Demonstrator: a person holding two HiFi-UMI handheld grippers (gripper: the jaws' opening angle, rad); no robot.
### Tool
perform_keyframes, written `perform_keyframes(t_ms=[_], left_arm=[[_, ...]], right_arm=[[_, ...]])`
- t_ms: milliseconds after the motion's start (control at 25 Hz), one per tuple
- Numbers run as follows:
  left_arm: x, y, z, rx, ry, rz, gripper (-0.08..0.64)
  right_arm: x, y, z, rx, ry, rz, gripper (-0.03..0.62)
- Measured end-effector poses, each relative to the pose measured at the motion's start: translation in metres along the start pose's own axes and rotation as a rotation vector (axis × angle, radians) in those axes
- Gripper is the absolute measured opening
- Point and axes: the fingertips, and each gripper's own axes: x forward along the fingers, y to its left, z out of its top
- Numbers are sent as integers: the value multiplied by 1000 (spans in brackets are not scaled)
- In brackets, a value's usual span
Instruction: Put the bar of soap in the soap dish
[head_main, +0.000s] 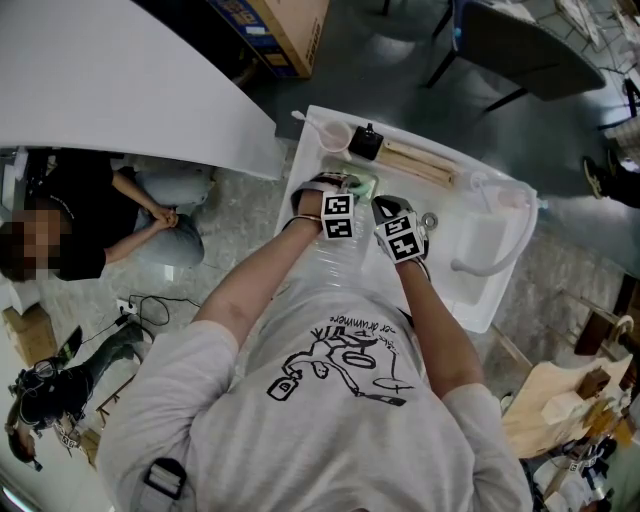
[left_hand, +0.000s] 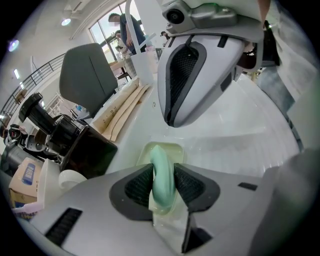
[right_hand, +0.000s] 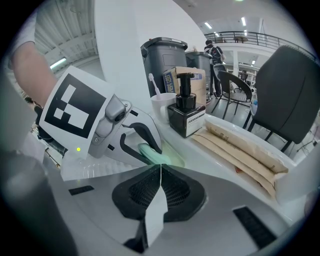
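White bench (left_hand: 240, 145): left gripper (left_hand: 163, 176) pinched the green soap (left_hand: 161, 159) edge-on, just over the soap dish (left_hand: 150, 149) near the bench's left edge. Right gripper (right_hand: 160, 175) was pressed together, empty. Risk: released edge-on, the soap could topple off the dish rim.

Bright, even indoor light is given by ceiling lamps (right_hand: 243, 21), seen at 1 o'clock in the right gripper view. Soft glare is carried by the white worktop (left_hand: 240, 145). Both gripper views are strongly bowed, and their corners are blacked out. Shadows are kept faint.
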Motion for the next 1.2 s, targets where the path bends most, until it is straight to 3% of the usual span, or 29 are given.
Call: perform_keyframes(t_ms=[1200], left_arm=[[-2, 0, -2, 15, 24, 5, 140]], right_arm=[[-4, 1, 4, -10, -12, -6, 23]])
